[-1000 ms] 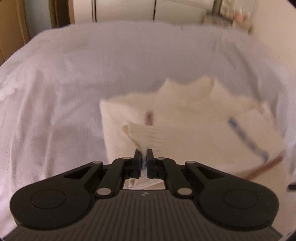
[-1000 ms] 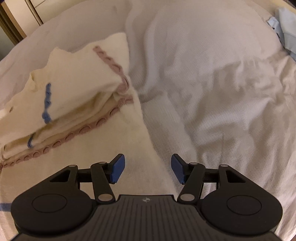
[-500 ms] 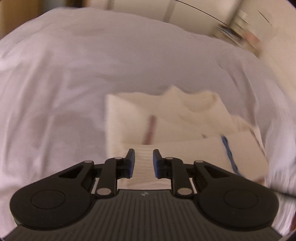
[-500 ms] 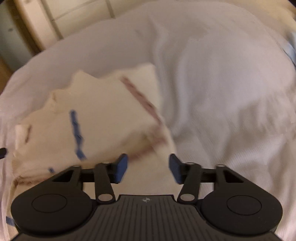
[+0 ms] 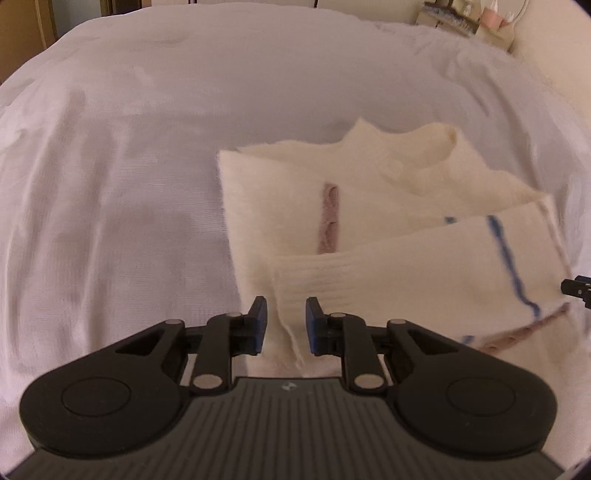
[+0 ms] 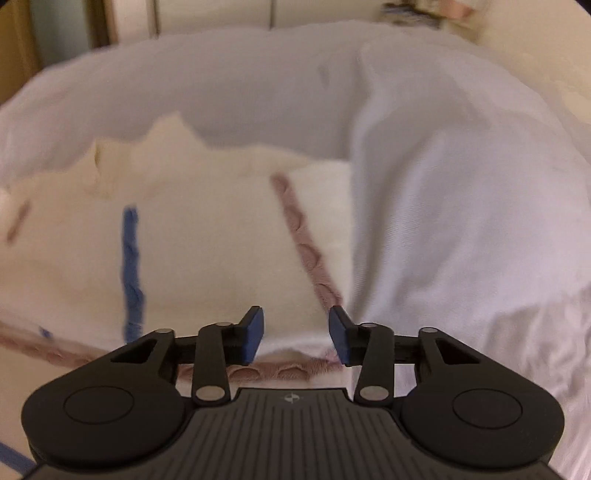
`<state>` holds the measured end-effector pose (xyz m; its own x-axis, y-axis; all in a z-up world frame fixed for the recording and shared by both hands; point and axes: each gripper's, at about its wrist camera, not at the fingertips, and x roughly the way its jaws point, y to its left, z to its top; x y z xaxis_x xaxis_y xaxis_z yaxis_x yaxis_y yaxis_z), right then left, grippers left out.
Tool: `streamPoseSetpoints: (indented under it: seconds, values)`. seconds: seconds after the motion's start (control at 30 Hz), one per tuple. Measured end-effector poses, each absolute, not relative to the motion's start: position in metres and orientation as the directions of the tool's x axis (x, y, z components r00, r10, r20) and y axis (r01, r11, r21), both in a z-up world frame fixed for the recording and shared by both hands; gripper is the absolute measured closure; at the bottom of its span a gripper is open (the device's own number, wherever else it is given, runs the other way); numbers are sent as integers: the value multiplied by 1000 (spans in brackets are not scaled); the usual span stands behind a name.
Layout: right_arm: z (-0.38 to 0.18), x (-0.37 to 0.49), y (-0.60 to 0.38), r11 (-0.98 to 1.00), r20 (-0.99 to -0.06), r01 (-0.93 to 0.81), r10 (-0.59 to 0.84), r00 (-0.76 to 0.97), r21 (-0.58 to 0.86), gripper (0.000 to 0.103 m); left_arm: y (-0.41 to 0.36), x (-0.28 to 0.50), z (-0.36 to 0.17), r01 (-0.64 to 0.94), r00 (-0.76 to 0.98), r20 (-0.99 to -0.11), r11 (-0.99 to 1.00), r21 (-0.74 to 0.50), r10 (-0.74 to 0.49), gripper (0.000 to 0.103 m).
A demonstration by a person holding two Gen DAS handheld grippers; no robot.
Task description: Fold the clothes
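A: Where's the cream garment [image 5: 388,221]?
B: Folded on the white bedsheet [image 5: 147,166]. Left gripper [image 5: 283,325] spread, a ribbed edge between its pads, unpinched.
A: And the right gripper [image 6: 294,334]?
B: Spread too, over the mauve trim [image 6: 306,247]; only its view shows that trim's full run.

A bedroom in a private home: a wide bed [image 5: 184,147] under a rumpled white sheet [image 6: 461,203] fills both views, pale panelled cupboard doors [image 6: 214,14] and a wooden door frame [image 6: 22,44] behind it, a cluttered shelf of small toiletries [image 5: 480,18] in the far corner
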<state>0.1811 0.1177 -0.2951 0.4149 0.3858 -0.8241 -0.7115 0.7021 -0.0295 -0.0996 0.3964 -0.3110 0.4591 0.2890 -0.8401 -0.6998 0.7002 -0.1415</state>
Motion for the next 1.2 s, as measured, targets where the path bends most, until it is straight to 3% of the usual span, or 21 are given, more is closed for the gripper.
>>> streamPoseSetpoints:
  seconds: [0.07,0.13,0.23,0.33,0.43,0.67,0.83,0.93,1.03,1.2]
  values:
    - [-292,170,107,711,-831,-703,396,391,8,46,385,-103,-307,-676,476,-836,721,-150,272,85]
    - [-304,158,97,720,-868,-694,337,365,-12,48,374,-104,-315,-668,445,-858,733,-128,256,84]
    - [-311,134,75,748,-896,-663,276,348,-27,56,354,-126,-313,-675,461,-865,711,-196,200,86]
    - [-294,98,41,726,-863,-686,379,335,53,54,322,-151,-304,-656,496,-857,707,-266,139,85]
    - [-308,72,18,697,-903,-717,311,297,4,54,274,-175,-311,-656,434,-893,722,-219,124,85]
    - [-318,26,-73,692,-932,-718,305,198,74,52,188,-248,-317,-777,301,-935,616,-126,188,85]
    - [-310,-2,-113,677,-949,-729,286,130,104,51,130,-264,-298,-839,183,-960,543,-41,211,86]
    - [-285,-10,-130,689,-946,-709,308,96,152,50,99,-266,-263,-865,193,-960,497,-69,202,83]
    - [-236,-19,-138,673,-911,-716,391,129,187,31,71,-256,-215,-864,216,-947,499,-71,239,72]
    - [-177,-34,-143,647,-879,-733,454,147,211,17,42,-246,-145,-853,249,-917,519,-54,313,55]
